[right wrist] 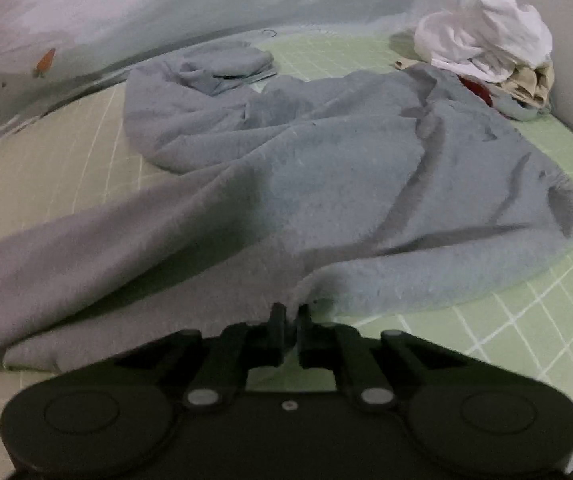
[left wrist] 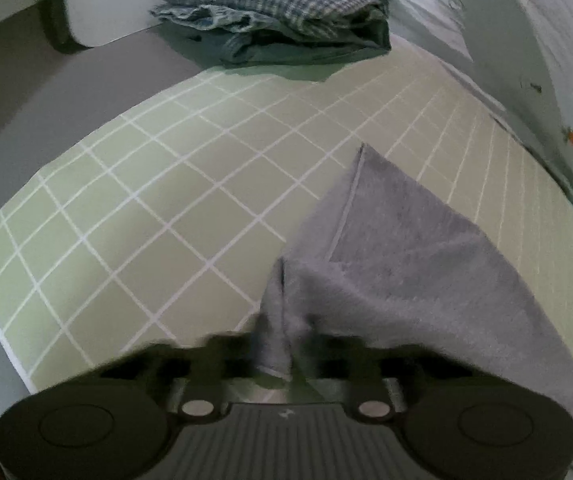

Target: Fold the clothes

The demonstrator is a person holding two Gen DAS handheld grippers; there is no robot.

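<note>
Left wrist view shows the left gripper with its fingers closed on a bunched edge of the grey-blue fleece garment, whose corner drapes away over the green checked bed sheet. Right wrist view shows the right gripper with its fingers pinched together on the near hem of the same garment, which lies rumpled across the bed. Holding two points of one edge probably serves to lift and spread the cloth flat before the first fold. Only the left view takes in the folded checked stack at the far end, likely finished pieces set aside. Only the right view shows the heap of white and beige clothes beyond the garment, apparently waiting their turn.
</note>
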